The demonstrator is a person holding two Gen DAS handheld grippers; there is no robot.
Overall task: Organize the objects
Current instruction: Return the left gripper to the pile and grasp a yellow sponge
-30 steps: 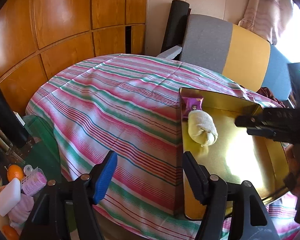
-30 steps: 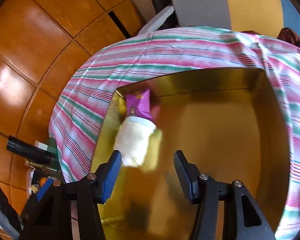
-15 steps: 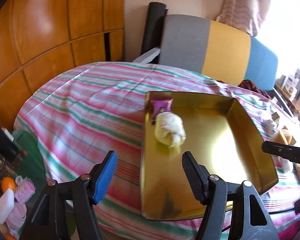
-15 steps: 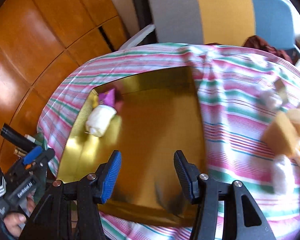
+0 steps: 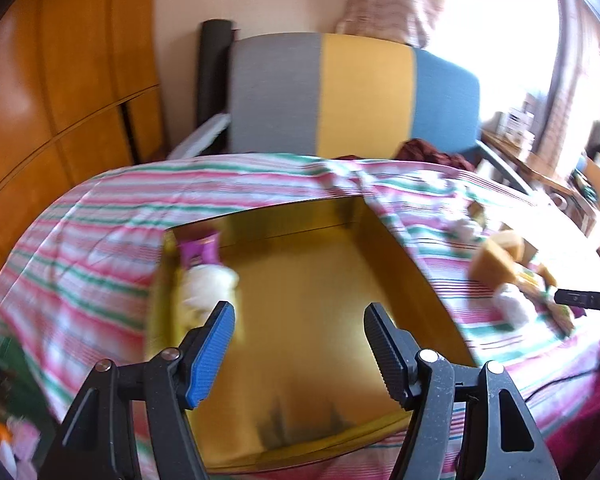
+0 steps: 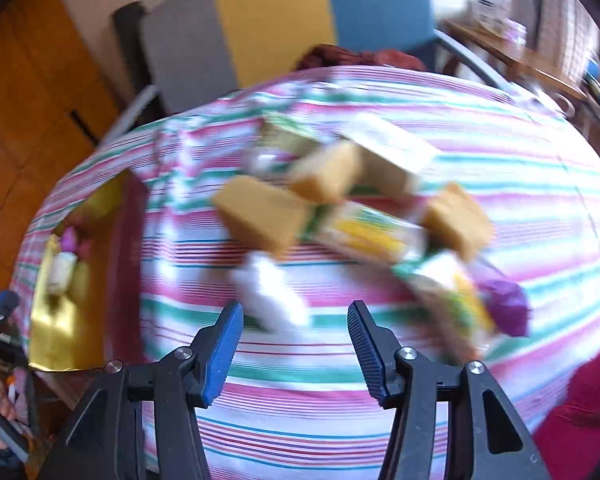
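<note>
Both claws gape empty: left claw [image 5: 298,346] over the tray [image 5: 384,248], right claw [image 6: 294,338] near the white roll [image 6: 274,298] beside it. Best center on the roll before closing.

Daylight floods in from your window [image 5: 540,40] at two o'clock, blown out to pure white. Your gold tray [image 5: 300,320] throws back a soft glare. Both views smear with motion blur, worst over the pile of items [image 6: 360,208] in your right view. Fisheye bending curves everything near the dark edges.
</note>
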